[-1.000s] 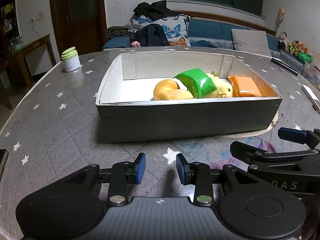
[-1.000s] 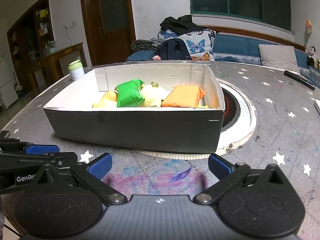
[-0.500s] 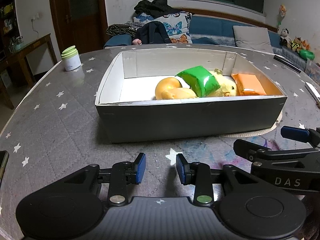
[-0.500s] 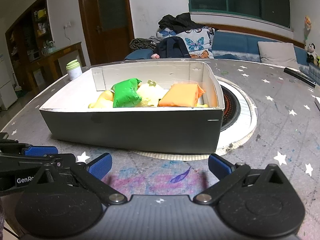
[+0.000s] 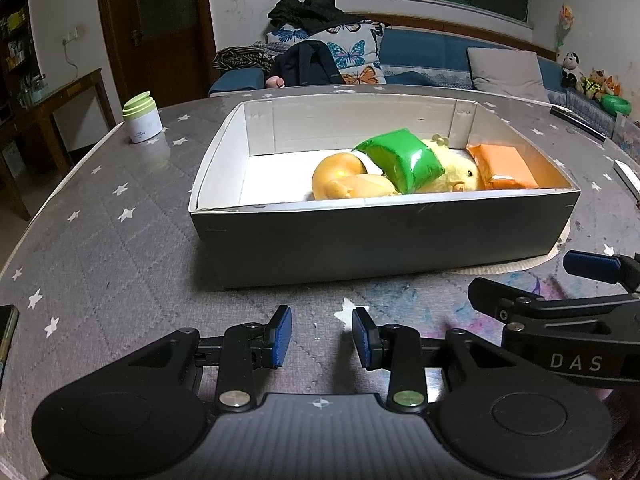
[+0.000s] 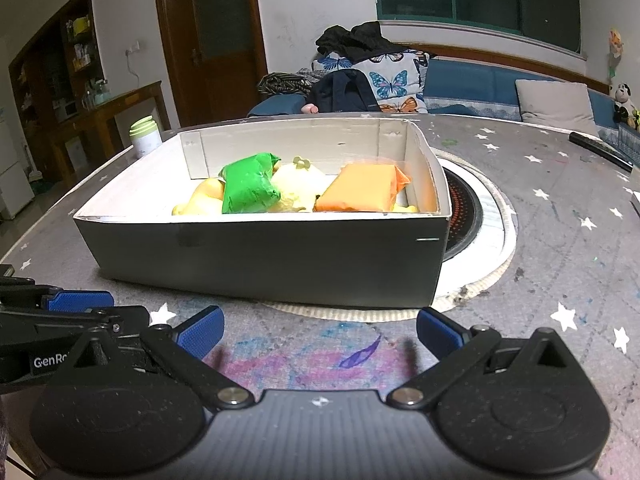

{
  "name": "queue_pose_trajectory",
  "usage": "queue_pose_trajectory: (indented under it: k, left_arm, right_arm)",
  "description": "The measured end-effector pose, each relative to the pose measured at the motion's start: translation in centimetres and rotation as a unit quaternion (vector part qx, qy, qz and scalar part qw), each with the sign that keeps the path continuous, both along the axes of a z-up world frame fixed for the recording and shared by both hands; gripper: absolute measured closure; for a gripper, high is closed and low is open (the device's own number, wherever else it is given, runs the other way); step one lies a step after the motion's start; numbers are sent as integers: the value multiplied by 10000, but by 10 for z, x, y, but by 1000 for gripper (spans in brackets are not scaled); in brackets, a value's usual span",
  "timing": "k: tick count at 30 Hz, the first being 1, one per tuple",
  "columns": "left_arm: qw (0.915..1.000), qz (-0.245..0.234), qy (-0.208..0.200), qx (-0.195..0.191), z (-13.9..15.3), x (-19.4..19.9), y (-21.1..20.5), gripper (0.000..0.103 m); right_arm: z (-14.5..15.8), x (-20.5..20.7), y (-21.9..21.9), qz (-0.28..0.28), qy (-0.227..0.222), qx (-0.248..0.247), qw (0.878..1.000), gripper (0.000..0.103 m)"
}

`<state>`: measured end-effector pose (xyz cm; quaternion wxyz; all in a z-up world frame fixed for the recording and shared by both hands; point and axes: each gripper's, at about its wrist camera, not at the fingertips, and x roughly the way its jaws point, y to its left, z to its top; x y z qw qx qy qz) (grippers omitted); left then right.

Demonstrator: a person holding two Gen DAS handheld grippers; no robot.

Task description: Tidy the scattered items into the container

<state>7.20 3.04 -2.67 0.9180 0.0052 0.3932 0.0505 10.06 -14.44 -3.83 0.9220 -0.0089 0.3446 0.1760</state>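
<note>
A dark cardboard box (image 5: 380, 236) with a white inside stands on the star-patterned table; it also shows in the right wrist view (image 6: 260, 256). In it lie a green packet (image 5: 400, 160), an orange packet (image 5: 504, 166), a yellow plush toy (image 5: 456, 168) and a golden-brown toy (image 5: 344, 178). My left gripper (image 5: 321, 338) is partly open and empty, low over the table in front of the box. My right gripper (image 6: 319, 330) is wide open and empty, also in front of the box, beside the left one.
A white jar with a green lid (image 5: 141, 118) stands at the table's far left. A round hotplate ring (image 6: 476, 216) lies under the box's right end. A dark remote (image 6: 600, 151) lies far right. A phone edge (image 5: 6, 332) shows at the left.
Both grippers have shifted slightly, the box looks a little nearer and lower. Jaw openings are unchanged and nothing was picked up.
</note>
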Motion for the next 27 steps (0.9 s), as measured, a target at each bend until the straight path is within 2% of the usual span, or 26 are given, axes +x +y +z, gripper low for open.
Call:
queue_pose_trajectory:
  k: [27]
  left_arm:
    - [9999,2,-40,100,-1,0,0,67]
  right_arm:
    - [0,-1,5,72,-12,-35,10000,0]
